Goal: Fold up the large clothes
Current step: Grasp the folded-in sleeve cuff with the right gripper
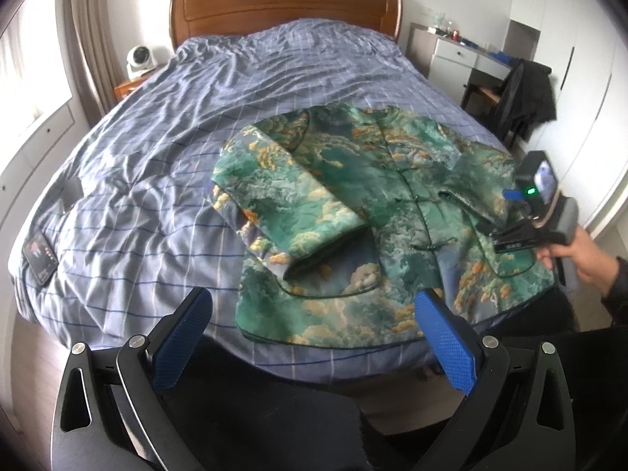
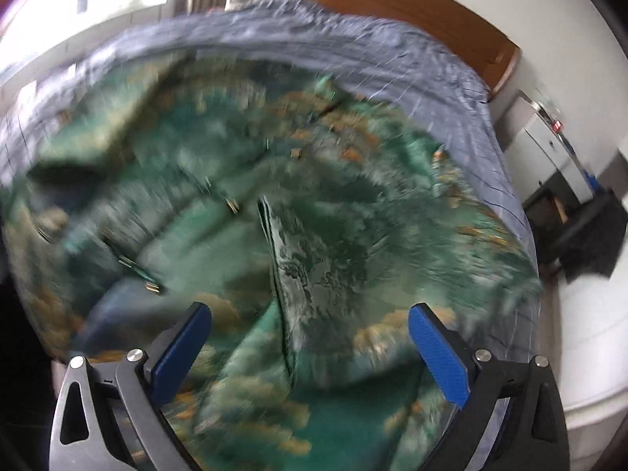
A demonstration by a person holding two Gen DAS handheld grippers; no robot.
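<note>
A green jacket (image 1: pixel 376 212) with orange and white cloud print lies face up on the bed near its foot edge. Its left sleeve (image 1: pixel 286 200) is folded across the front. My left gripper (image 1: pixel 314 306) is open and empty, held back above the bed's foot edge, just short of the jacket hem. My right gripper (image 2: pixel 310 322) is open and empty, close above the jacket's right side (image 2: pixel 314 235); that view is blurred. The right gripper body (image 1: pixel 537 204) shows in the left wrist view, over the jacket's right sleeve.
The bed (image 1: pixel 157 165) has a blue checked cover and a wooden headboard (image 1: pixel 286 8). A phone (image 1: pixel 39 259) lies at the bed's left edge. A white fan (image 1: pixel 137 59) stands on the nightstand. A desk (image 1: pixel 459 55) and a chair with dark clothes (image 1: pixel 526 94) stand on the right.
</note>
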